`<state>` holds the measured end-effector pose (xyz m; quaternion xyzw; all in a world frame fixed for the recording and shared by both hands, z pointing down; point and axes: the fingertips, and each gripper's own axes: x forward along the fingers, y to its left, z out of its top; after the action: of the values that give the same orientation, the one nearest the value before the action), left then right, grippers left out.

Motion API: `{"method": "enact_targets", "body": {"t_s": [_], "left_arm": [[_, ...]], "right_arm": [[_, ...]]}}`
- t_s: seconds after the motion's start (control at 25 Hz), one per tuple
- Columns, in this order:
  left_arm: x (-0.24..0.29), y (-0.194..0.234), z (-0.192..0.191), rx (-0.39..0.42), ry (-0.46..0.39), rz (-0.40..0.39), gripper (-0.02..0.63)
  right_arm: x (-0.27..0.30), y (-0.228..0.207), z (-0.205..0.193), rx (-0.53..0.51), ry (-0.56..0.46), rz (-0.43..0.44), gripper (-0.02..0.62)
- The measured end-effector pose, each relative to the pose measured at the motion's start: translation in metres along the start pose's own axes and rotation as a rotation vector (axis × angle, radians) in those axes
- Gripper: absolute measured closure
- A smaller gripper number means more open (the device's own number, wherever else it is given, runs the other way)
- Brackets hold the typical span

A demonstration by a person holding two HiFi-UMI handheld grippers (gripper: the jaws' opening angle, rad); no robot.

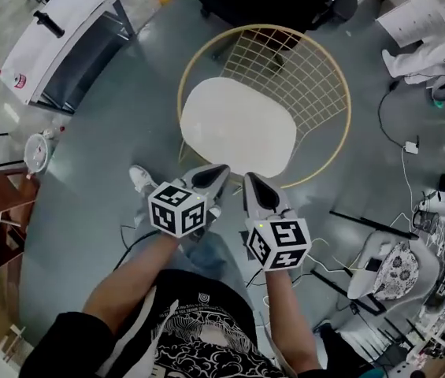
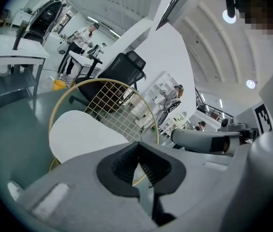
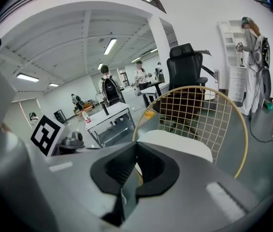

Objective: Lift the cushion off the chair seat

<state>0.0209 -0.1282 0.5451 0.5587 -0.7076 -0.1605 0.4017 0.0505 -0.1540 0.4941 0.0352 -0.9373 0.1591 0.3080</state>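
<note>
Both claws sit closest to me, the left claw (image 1: 219, 169) and the right claw (image 1: 249, 179) side by side. Each has its jaws pressed together with nothing between them. Just beyond their tips lies the white cushion (image 1: 238, 128), flat on the seat of the gold wire chair (image 1: 349, 109) and, as far as I can tell, untouched. I judge this to be the approach to the cushion's near edge. If I come in with the jaws shut, I will only shove the cushion against the wire back instead of gripping it. Too low, and a jaw could catch on the seat rim. Gripped by one claw alone, the cushion may sag and slip free.
</note>
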Motion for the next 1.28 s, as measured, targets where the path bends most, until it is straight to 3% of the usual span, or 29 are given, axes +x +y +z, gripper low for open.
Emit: {"method": "enact_targets", "body": {"t_s": [0.32,0.6,0.76,1.28], "left_arm": [[0.015,0.056,-0.037,-0.1,-0.019,-0.046,0.607],[0.026,0.11,-0.096,-0.186,-0.002,-0.042,0.575],[0.034,0.123,-0.105,-0.24,-0.014,-0.019,0.558],[0.064,0.167,-0.142,-0.401,-0.038,-0.018,0.416]], "right_arm": [[0.036,-0.012,-0.024,-0.045,0.036,-0.001,0.595],[0.077,-0.012,-0.068,-0.045,0.067,0.025,0.595],[0.083,-0.013,-0.065,-0.064,0.084,0.037,0.595],[0.087,-0.038,-0.091,-0.107,0.156,0.038,0.595]]}}
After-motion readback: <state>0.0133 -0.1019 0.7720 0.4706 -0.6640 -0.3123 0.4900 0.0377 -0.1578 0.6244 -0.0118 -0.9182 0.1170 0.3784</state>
